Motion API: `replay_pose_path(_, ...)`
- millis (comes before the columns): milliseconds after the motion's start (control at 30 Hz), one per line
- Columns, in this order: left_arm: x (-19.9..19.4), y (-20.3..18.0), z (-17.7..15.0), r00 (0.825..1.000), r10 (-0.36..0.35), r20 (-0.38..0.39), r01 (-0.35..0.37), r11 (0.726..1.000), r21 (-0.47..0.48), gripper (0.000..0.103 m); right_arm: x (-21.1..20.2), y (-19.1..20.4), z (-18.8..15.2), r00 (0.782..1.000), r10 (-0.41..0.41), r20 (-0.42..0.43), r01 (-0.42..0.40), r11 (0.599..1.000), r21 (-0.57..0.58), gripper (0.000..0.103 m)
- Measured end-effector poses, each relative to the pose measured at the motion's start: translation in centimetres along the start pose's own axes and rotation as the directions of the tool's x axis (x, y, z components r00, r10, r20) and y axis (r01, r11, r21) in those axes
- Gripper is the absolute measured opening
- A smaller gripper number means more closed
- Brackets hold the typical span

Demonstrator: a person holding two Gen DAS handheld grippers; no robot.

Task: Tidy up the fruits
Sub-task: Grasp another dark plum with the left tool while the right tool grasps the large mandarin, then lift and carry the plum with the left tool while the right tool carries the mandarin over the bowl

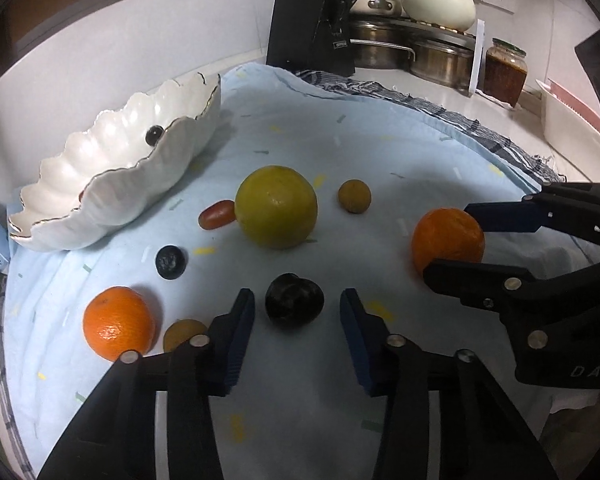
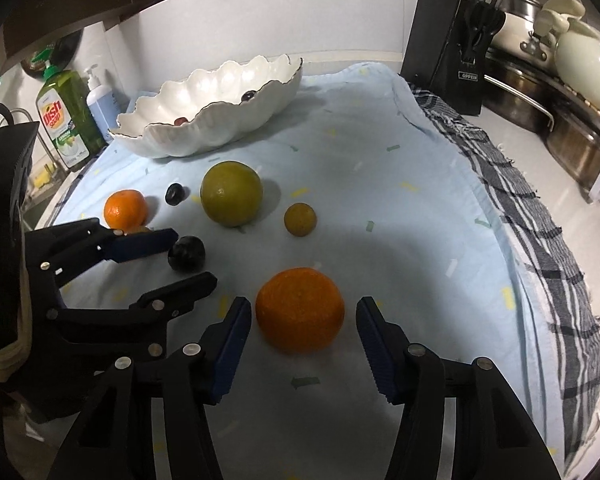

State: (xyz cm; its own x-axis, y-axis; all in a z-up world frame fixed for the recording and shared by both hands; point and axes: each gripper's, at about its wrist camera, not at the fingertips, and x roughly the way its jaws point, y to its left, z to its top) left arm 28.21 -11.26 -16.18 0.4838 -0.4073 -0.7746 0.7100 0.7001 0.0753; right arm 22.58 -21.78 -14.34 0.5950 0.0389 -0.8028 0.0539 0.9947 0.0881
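Scalloped glossy white bowl (image 2: 204, 120): 2 small fruits contained, 1 dark, 1 reddish. Left on the pale blue cloth (image 2: 380, 184): 8 fruits counted. Left gripper (image 1: 296, 312): spread, a smooth dark plum (image 1: 294, 300) bracketed, untouched. Right gripper (image 2: 304, 312): spread, a dimpled orange mandarin (image 2: 300, 310) flanked, not yet pinched.

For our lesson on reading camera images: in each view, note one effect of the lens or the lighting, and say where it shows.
Left wrist view: fisheye bends the counter edge, corners go black; glare glints on the white scalloped bowl; the green citrus casts a soft shadow to its right. Right wrist view: same curved distortion, with the knife block leaning; a broad shadow lies on the blue cloth beyond the orange.
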Motion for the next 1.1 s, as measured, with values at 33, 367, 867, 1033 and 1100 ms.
replay_pose_path(33, 0.0, 0.1, 0.1, 1.0, -0.004, -0.001, 0.004, 1.0, -0.007, 0.039, 0.1, 0.0, 0.0, 1.0, 0.001, -0.001, -0.001, 1.0, 0.0, 0.052)
replay_pose_path(367, -0.2, 0.6, 0.2, 1.0, -0.012, -0.003, 0.012, 0.997, -0.08, 0.028, 0.2, 0.0, 0.0, 0.999, 0.035, -0.004, -0.035, 0.999, 0.003, 0.045)
replay_pose_path(867, -5.1, 1.3, 0.9, 0.994, 0.038, 0.099, -0.019, 0.983, -0.184, 0.028, -2.7, 0.7, 1.5, 0.993, 0.083, 0.08, -0.081, 0.996, -0.03, 0.045)
replay_pose_path(1033, -7.3, 1.8, 1.3, 0.988, 0.084, 0.132, -0.053, 0.974, -0.221, 0.028, -4.1, 1.3, 2.5, 0.987, 0.101, 0.128, -0.094, 0.994, -0.058, 0.045)
replay_pose_path(1100, -8.3, 2.2, 1.4, 0.984, 0.097, 0.149, -0.059, 0.969, -0.238, 0.028, -4.7, 1.6, 3.0, 0.983, 0.108, 0.15, -0.099, 0.993, -0.069, 0.045)
